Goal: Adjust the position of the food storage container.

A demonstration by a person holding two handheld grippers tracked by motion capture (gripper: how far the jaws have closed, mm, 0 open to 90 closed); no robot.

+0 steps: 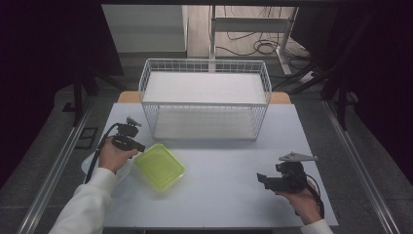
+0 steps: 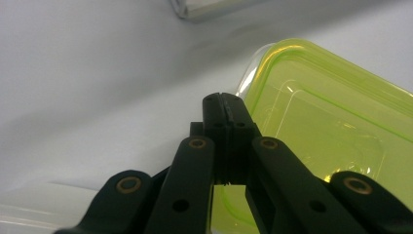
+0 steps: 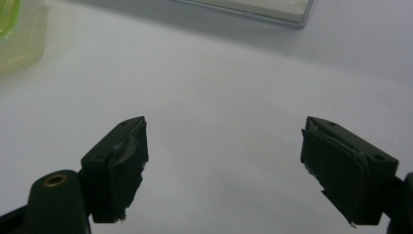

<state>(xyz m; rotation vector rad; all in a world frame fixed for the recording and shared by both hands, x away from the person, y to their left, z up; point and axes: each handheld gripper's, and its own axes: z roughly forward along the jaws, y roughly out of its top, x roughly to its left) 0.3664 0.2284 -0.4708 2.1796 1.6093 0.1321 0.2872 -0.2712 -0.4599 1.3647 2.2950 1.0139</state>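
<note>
White table [image 1: 219, 170], wire basket [image 1: 204, 97] behind. Left gripper [image 2: 225, 105] pinching green lid [image 2: 321, 131] by rim, likely for lifting. Right gripper [image 3: 224, 165] spread, idle, well apart.

Left tool [image 2: 225, 105] is held with jaws pressed fully together, forearm extended forward. Right tool [image 3: 224, 161] is held low with jaws spread wide, nothing gripped between them.
</note>
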